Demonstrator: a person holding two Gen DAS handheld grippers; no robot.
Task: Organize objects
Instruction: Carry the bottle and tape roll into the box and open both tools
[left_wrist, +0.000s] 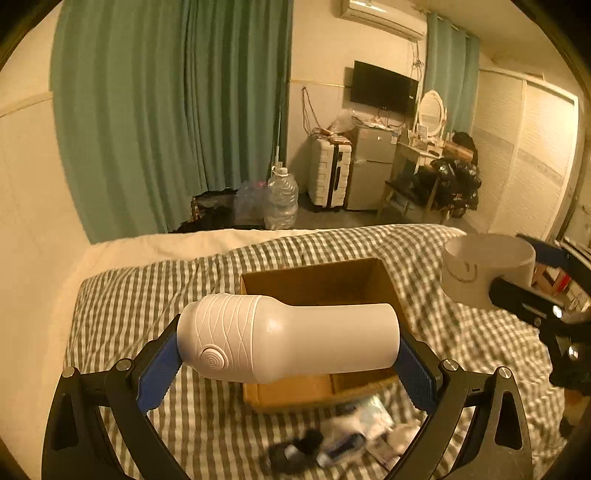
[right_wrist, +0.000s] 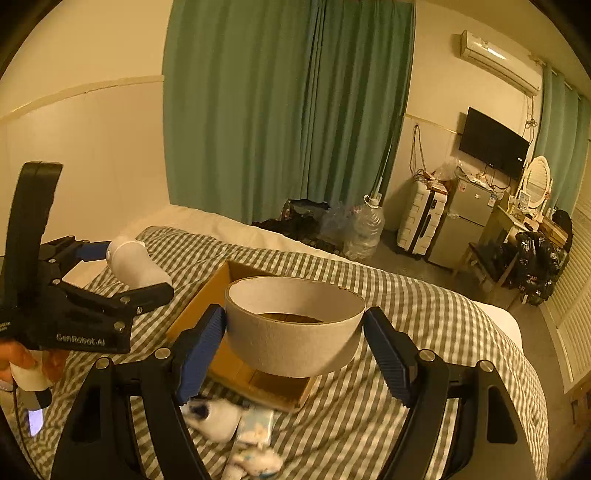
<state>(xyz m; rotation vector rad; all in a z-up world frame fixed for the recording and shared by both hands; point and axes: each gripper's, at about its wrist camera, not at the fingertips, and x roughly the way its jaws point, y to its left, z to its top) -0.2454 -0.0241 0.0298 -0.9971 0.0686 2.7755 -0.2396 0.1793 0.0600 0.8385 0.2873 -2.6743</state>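
Above the bed (left_wrist: 122, 295): 2 items are held over the open cardboard box (left_wrist: 325, 284).
Left hand-held gripper (left_wrist: 288, 354): clamped endwise on the white bottle-shaped case (left_wrist: 288, 338).
Right hand-held gripper (right_wrist: 295, 345): closed on the wide paper ring (right_wrist: 291, 325).
Advice: each item is best lowered level into the box, 1 at a time, and released only once seated.
Writing: "GenRobot.AI" is read on the left tool.

Left claw (left_wrist: 288, 345) clamping a white bottle-shaped device (left_wrist: 288, 338) sideways above an open cardboard box (left_wrist: 321, 284), checked bed cover (left_wrist: 147, 295) beneath, right claw (left_wrist: 532, 273) gripping a white ring (left_wrist: 487, 269).
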